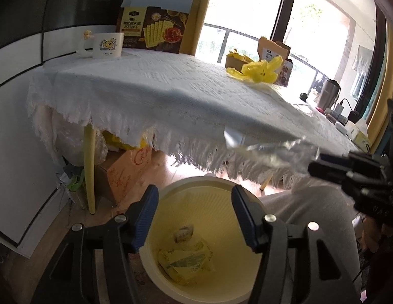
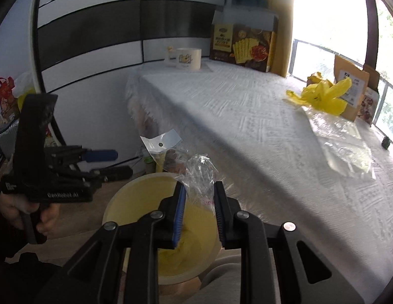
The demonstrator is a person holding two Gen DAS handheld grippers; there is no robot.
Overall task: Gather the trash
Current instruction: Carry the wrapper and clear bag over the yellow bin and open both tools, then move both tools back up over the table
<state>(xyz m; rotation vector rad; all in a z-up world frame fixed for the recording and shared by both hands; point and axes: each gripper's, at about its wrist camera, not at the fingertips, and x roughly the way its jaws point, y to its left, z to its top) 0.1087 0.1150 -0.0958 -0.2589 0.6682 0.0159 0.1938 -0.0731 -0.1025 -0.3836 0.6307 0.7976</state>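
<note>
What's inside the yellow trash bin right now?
The yellow trash bin holds crumpled yellow wrappers and a small round printed piece at the bottom. Anything beneath the wrappers is hidden.

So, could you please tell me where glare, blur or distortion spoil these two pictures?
Left wrist view: the window is blown out white, the clear plastic bag is smeared by motion, and the table edge bows from fisheye. Right wrist view: window glare washes out the upper right, and the loose plastic sheet looks soft.
</note>
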